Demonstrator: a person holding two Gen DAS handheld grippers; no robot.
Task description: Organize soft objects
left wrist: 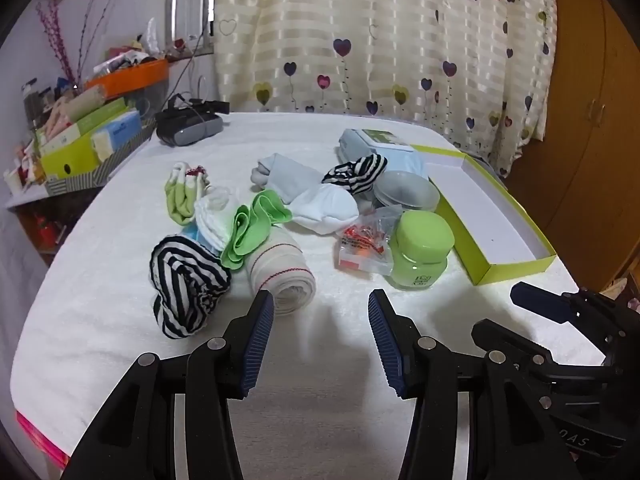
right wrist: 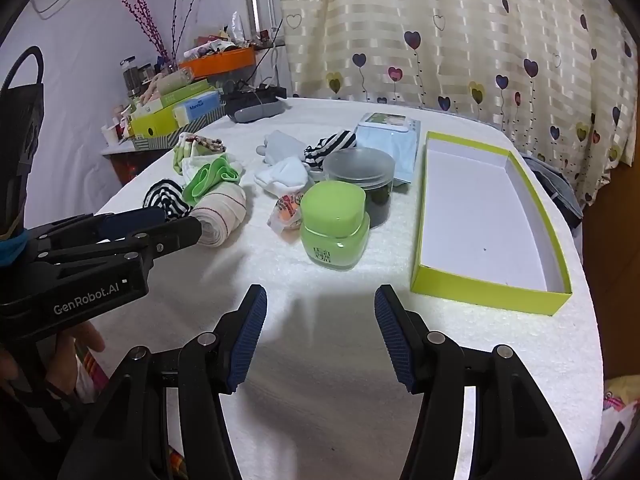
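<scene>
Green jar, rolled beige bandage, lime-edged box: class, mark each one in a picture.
Green jar (right wrist: 335, 232): right wrist view, on its front wall.
Rolled beige bandage (left wrist: 282, 276): left wrist view, on its side.
Lime-edged box (right wrist: 490, 286): right wrist view, on its near wall.

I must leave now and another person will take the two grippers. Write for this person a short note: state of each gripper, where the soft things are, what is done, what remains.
Left gripper: open, holds nothing, near the rolled beige cloth.
Right gripper: open, holds nothing, over bare table.
Soft things: striped sock, green cloth, white sock and others lie loose on the table, mixed with the green jar.
Green box: open, with nothing in it.
Done: nothing sorted yet.
Left: all soft things; the box is likely the place.
</scene>
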